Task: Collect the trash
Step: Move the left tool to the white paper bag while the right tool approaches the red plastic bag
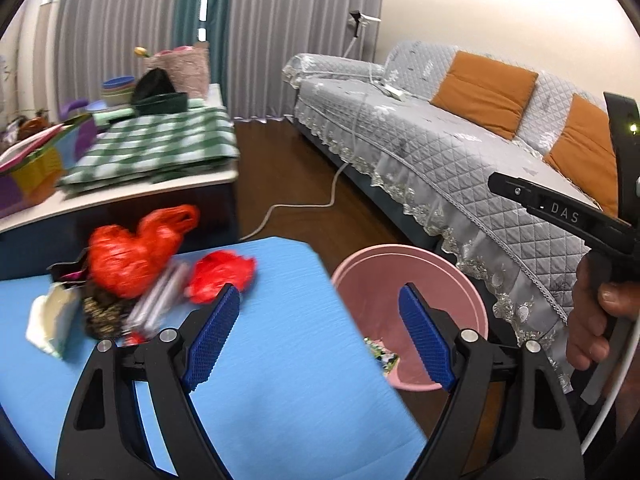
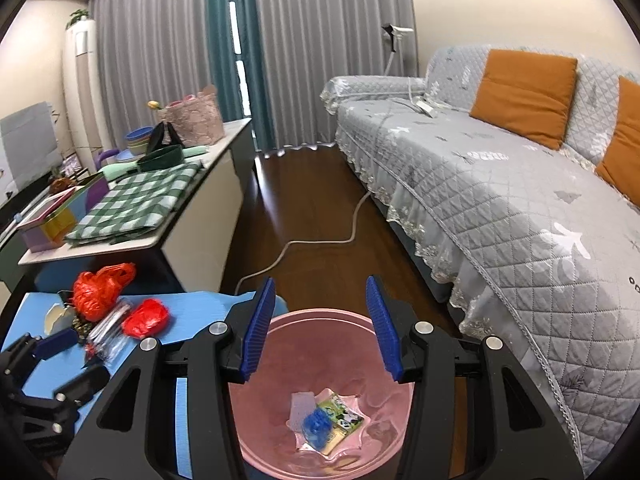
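Heap of trash on the blue foam mat (image 1: pixel 280 344): a crumpled red plastic bag (image 1: pixel 128 256), a smaller red plastic wad (image 1: pixel 220 276) to its right, clear wrappers (image 1: pixel 156 300) and white paper (image 1: pixel 48 320) nearer; right of the mat, a pink round plastic bin (image 2: pixel 320 380) on the floor holds a blue scrap (image 2: pixel 317 426) and printed packets (image 2: pixel 344 416); left gripper (image 1: pixel 320 340) released, jaws wide, empty, above the mat's right edge; right gripper (image 2: pixel 322 328) likewise released and empty, over the bin; grey quilted sofa (image 2: pixel 500 200) at far right.

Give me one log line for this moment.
left gripper open, empty | right gripper open over pink bin | trash pile remains on blue mat
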Demonstrator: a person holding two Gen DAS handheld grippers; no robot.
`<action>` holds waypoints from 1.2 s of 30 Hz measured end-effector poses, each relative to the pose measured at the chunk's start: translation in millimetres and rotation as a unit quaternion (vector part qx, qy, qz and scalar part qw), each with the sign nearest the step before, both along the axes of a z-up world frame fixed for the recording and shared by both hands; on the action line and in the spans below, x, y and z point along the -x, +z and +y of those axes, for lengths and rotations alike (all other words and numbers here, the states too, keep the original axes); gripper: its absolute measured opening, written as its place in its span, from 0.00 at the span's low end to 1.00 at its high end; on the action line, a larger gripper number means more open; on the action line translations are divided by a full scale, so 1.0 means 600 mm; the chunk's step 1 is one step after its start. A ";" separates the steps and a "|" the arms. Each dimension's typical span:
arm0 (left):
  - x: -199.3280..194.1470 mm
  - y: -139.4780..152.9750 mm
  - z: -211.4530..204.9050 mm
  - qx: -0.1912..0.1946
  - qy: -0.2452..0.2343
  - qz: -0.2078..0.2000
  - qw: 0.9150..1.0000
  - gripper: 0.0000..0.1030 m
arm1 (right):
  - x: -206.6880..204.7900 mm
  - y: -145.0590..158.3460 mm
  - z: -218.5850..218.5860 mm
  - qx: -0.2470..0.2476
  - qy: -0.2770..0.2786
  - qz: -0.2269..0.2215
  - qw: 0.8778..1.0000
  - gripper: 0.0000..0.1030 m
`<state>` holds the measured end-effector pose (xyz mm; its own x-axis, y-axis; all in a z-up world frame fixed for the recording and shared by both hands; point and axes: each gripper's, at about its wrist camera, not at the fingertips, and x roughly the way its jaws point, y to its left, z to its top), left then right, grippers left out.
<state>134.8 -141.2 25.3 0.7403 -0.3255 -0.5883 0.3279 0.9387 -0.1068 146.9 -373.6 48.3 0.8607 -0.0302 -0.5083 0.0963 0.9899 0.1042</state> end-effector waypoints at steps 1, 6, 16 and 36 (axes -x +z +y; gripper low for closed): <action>0.006 0.003 0.011 0.000 0.004 -0.002 1.000 0.77 | 0.002 0.001 0.006 0.000 0.003 -0.002 1.000 0.47; 0.040 0.023 0.080 0.007 0.027 -0.013 1.000 0.77 | 0.024 0.009 0.054 0.005 0.029 -0.015 0.999 0.47; 0.089 0.032 0.225 0.032 0.098 -0.038 0.994 0.72 | 0.051 0.006 0.142 -0.029 0.084 -0.025 0.996 0.47; 0.037 -0.067 0.350 0.019 0.199 -0.012 0.980 0.58 | -0.040 -0.075 0.271 -0.036 0.127 0.034 0.991 0.47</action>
<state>112.5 69.1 -14.6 0.8267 -0.0299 -0.5618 -0.0597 0.9883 -0.1406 171.0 -210.9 3.1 0.7995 0.2220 -0.5581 -0.1462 0.9732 0.1775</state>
